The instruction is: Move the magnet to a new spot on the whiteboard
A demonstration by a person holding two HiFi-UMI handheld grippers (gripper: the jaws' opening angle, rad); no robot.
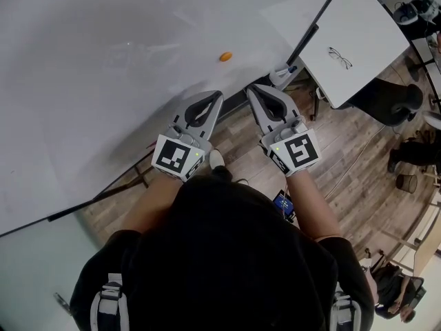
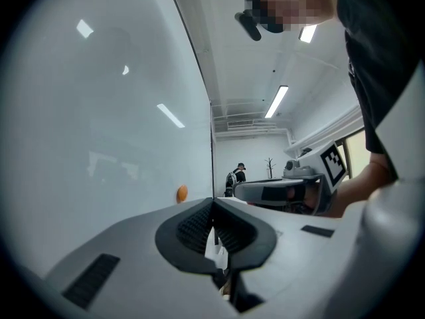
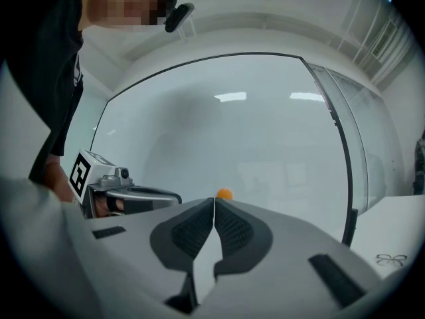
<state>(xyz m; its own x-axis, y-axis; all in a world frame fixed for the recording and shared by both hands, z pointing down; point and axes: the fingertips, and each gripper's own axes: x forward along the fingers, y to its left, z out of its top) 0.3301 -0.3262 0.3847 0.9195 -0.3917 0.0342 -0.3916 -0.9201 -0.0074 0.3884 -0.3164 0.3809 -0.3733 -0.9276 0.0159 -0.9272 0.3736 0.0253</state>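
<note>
A small orange magnet (image 1: 225, 56) sticks to the big whiteboard (image 1: 103, 81), apart from both grippers. My left gripper (image 1: 219, 94) and right gripper (image 1: 249, 88) point level at the board's lower edge, side by side, both below the magnet. Both are shut with nothing between the pads. In the left gripper view the shut left gripper (image 2: 213, 201) has the magnet (image 2: 181, 193) off to its left on the board. In the right gripper view the magnet (image 3: 225, 193) shows just above the tips of the shut right gripper (image 3: 214, 200), some way ahead of them.
A white table (image 1: 365, 26) with a pair of glasses (image 1: 340, 56) stands to the right of the board. A dark chair (image 1: 393, 102) is beside it. The board's stand legs (image 1: 138, 174) reach onto the wooden floor. A person (image 2: 236, 176) stands far off.
</note>
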